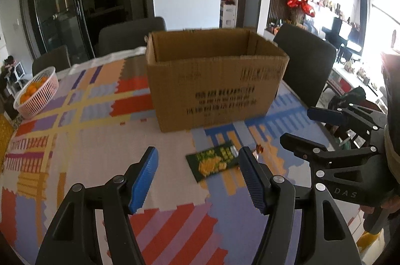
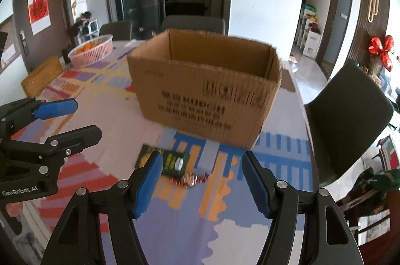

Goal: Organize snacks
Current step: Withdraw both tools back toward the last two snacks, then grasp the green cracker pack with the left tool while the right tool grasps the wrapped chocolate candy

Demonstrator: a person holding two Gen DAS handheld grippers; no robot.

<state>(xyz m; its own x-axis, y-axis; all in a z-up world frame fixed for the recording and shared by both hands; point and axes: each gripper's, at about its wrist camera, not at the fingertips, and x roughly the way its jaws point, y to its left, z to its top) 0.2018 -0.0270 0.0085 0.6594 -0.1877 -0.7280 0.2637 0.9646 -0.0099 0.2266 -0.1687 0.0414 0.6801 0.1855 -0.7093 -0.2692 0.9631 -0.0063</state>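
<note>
I count one open cardboard box (image 1: pixel 215 79), one green snack packet (image 1: pixel 212 162), one small foil-wrapped candy (image 2: pixel 191 180), one pink basket (image 1: pixel 37 94) of oranges, number indistinct, and three dark chairs (image 2: pixel 350 112).

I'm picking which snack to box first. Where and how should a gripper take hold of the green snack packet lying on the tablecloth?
The green snack packet lies flat on the tablecloth, in front of the cardboard box. Probably best: come straight down with the open left gripper and pinch across its narrow width near the middle. Avoid the end beside the small red-wrapped candy.
</note>
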